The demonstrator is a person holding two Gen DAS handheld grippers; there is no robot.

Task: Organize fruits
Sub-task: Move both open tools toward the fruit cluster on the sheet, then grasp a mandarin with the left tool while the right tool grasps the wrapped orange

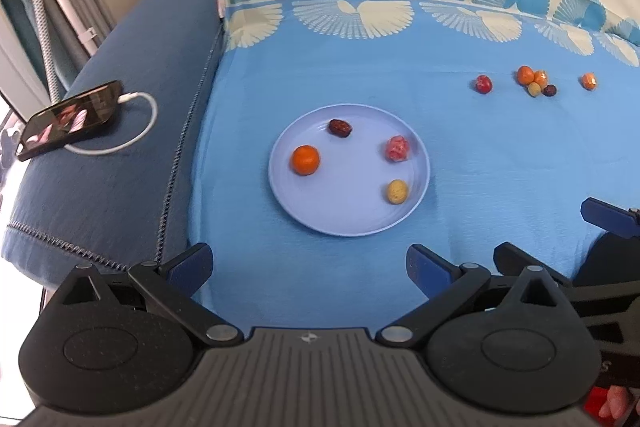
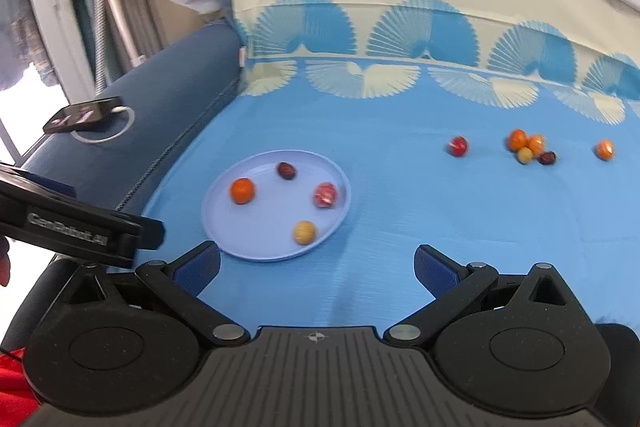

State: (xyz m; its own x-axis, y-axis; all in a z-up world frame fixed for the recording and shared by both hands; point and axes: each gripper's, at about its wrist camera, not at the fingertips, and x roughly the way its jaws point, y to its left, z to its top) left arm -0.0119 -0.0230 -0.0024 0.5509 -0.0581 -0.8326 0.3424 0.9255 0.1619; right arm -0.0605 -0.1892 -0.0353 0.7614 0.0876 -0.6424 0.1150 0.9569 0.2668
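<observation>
A blue patterned cloth (image 1: 500, 167) is spread over the surface. A pale blue plate (image 1: 348, 219) is set on it w/ an orange (image 1: 305, 159), pink fruit (image 1: 398, 148), yellow fruit (image 1: 397, 191) & dark date (image 1: 340, 127), all apart. More loose fruits (image 1: 534, 81) are left far right. Left gripper (image 1: 308, 267) & right gripper (image 2: 316, 267) are held wide, nothing gripped.

Four fruits (image 1: 306, 159) on plate (image 1: 352, 223), six beyond.

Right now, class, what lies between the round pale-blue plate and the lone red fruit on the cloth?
Only bare blue cloth separates the plate from the red fruit, in both wrist views.
</observation>
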